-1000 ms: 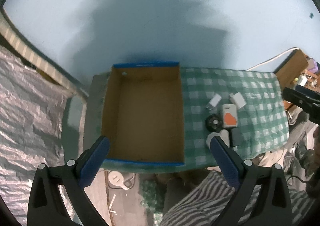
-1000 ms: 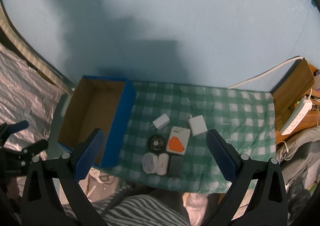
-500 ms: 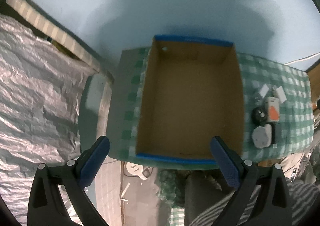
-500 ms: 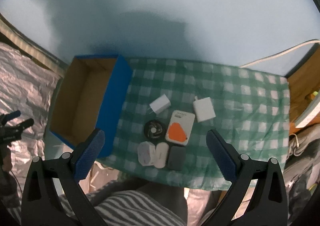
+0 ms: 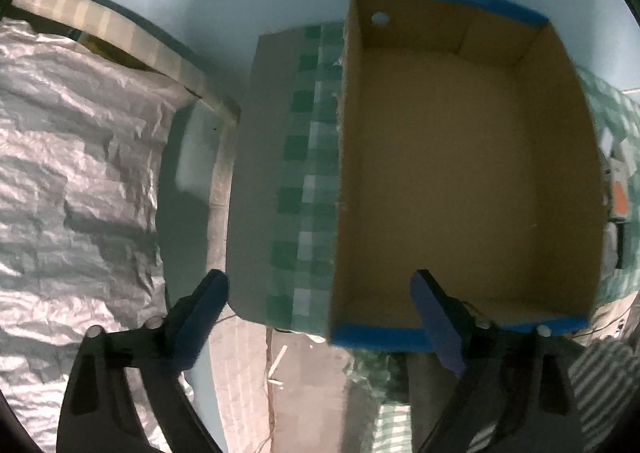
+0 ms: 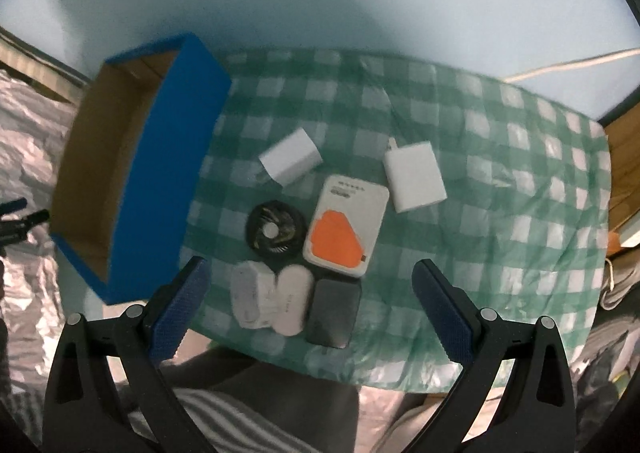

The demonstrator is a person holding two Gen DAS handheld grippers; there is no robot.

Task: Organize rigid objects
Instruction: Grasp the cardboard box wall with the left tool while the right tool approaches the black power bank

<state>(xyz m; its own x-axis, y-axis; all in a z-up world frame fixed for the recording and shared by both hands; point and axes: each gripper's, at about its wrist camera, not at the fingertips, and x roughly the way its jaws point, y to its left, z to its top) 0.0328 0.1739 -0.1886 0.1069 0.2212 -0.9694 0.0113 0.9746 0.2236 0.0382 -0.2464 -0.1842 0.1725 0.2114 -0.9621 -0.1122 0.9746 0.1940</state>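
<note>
An empty blue-edged cardboard box sits on the left of a green checked cloth; it also shows in the right wrist view. Right of it lie a small white charger, a larger white charger, a white pack with an orange patch, a black round fan, two white pieces and a dark grey block. My left gripper is open and empty over the box's near left corner. My right gripper is open and empty above the objects.
Crinkled silver sheeting lies left of the table. A white cable runs along the wall at the back right. A wooden unit stands at the right edge. A striped garment shows below the table's front edge.
My left gripper has swung left and closer to the box, which now fills the right of its view. My right gripper has come down closer over the objects. Both stay open.
</note>
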